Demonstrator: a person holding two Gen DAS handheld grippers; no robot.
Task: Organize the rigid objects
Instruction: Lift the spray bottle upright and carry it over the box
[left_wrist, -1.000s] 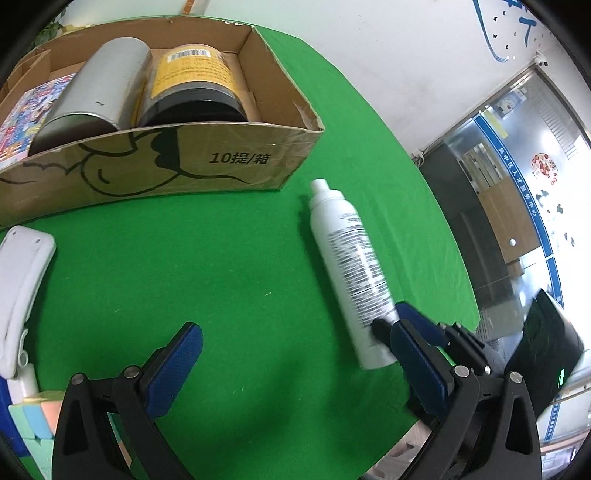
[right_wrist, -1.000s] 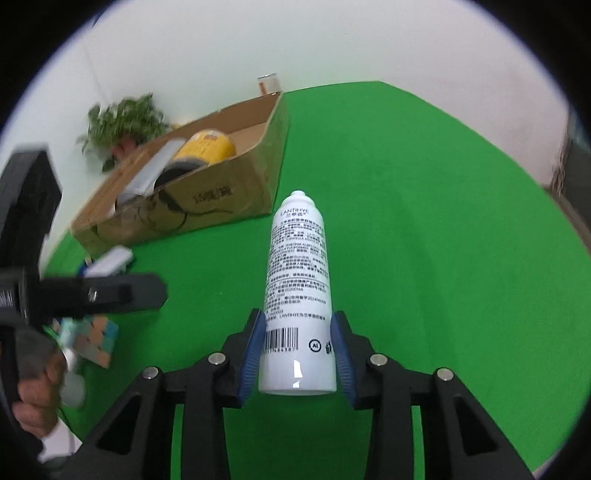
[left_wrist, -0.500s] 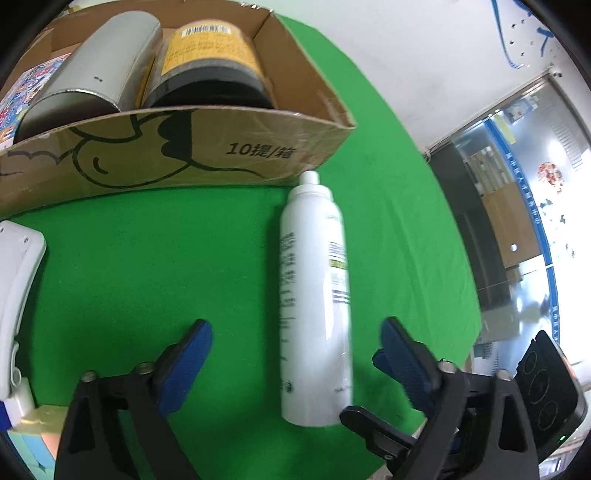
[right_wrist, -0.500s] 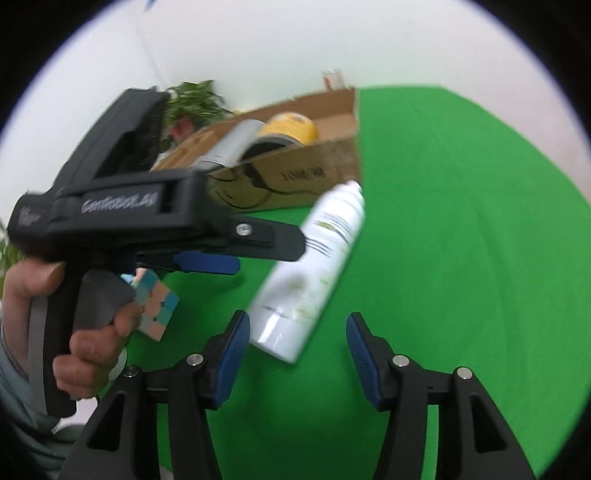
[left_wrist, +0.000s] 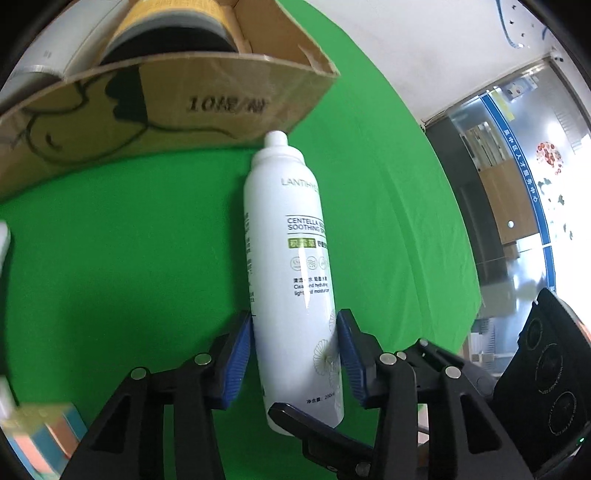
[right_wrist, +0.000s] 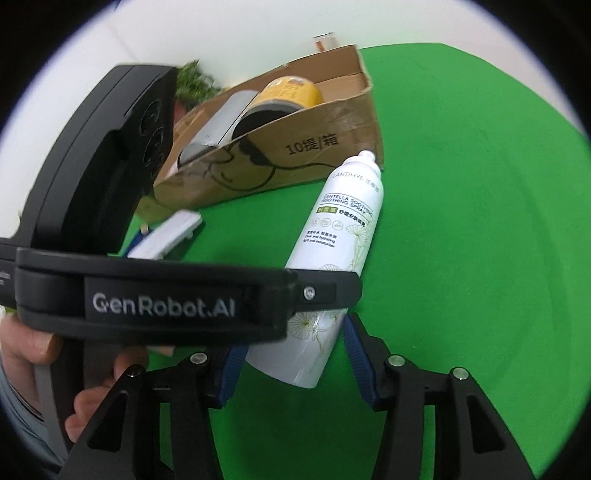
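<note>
Lying on the green cloth tabletop (left_wrist: 129, 258), nozzle toward the twelve o'clock edge of the left wrist view: one white spray bottle (left_wrist: 291, 266), labelled "LANTIHYE Centella Soothing Spray".

Left gripper (left_wrist: 293, 354): blue pads flank the lower body of the bottle; jaws have just been closing, and both pads now meet its sides, pinching it.

Right gripper (right_wrist: 291, 360): jaws partly spread around the bottle's base; the right pad stands clear of it, the left pad is mostly hidden behind the other tool, so no grip is evident.

Person's hand (right_wrist: 33, 354): at eight o'clock in the right wrist view, wrapped round the black handle of the left tool, which carries white "GenRobot.AI" lettering.

Pastel cube puzzle (left_wrist: 40, 443): at seven o'clock in the left wrist view, blurred.

White flat plastic item (right_wrist: 166, 236): at ten o'clock from the bottle in the right wrist view, identity unclear.

Cardboard box (left_wrist: 166, 107): open top, cartoon outline and printed characters on its near wall; the bottle's nozzle lies just beside its right corner. Contents: yellow-labelled dark jar (left_wrist: 173, 26) and silver cylinder (right_wrist: 221, 118), side by side.

Room: white wall (left_wrist: 424, 48) behind the table; glazed doorway with blue trim (left_wrist: 524, 184) at three o'clock; green potted plant (right_wrist: 192, 85) past the box.
</note>
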